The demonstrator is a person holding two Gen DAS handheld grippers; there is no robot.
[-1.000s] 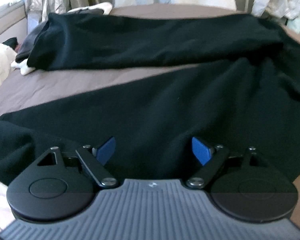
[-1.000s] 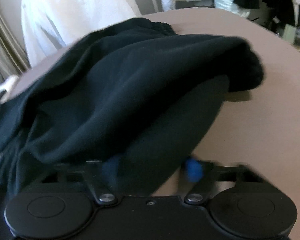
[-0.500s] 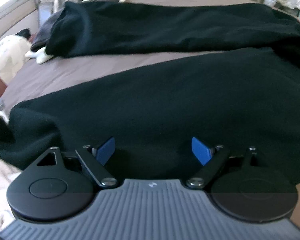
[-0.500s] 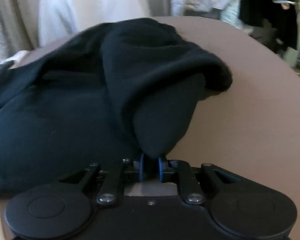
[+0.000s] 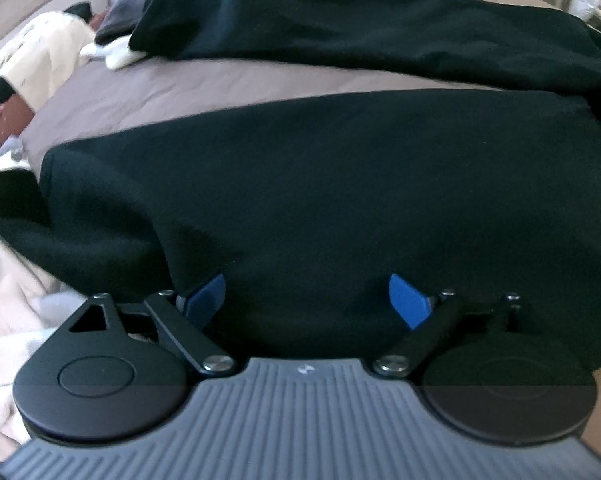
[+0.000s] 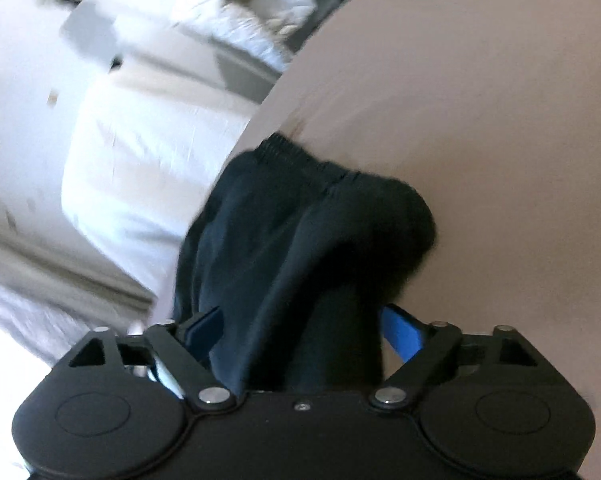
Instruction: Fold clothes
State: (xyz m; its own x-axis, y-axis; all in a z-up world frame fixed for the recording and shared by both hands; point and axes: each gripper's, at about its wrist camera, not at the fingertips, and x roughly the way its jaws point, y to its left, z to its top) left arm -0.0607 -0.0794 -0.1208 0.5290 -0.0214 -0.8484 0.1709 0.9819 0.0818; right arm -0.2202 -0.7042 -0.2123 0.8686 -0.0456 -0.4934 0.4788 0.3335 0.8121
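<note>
Folding, most likely at the lining-up and smoothing part. Looking down past the left claw (image 5: 304, 300) at black pants (image 5: 340, 180) lying spread over a brown bed (image 5: 188, 88), filling the middle of the left view from side to side, with another black stretch, maybe the other leg, running across the top of the frame. Holding the left claw wide, blue pads (image 5: 406, 304) far apart, gripping nothing, hanging just over the near edge of the cloth. Holding the right claw (image 6: 300, 328) spread wide too, with a thick bunch of the pants lying loose between the pads, not squeezed. Showing the stretchy waistband (image 6: 296, 152) in the middle of the right view, puckering in tiny ridges near the bed's edge. Blurring a lot there, so not telling more.

Doing it well, probably like this: picking up one clean edge, not a fat bunch. Closing on the hem or the band, the thicker and less slippery parts. Moving both claws together and level, for a straight fold. Laying the cloth down slowly, then stroking it flat.

Looking soft and a bit fuzzy, likely fleece. Being thick and floppy, sagging into round humps and not sharp creases. Looking smooth and tight on the bed sheet, so likely letting the pants slide easily. Lying crumpled at the upper left of the left view, a white cloth (image 5: 44, 52), well apart from the claw.
</note>
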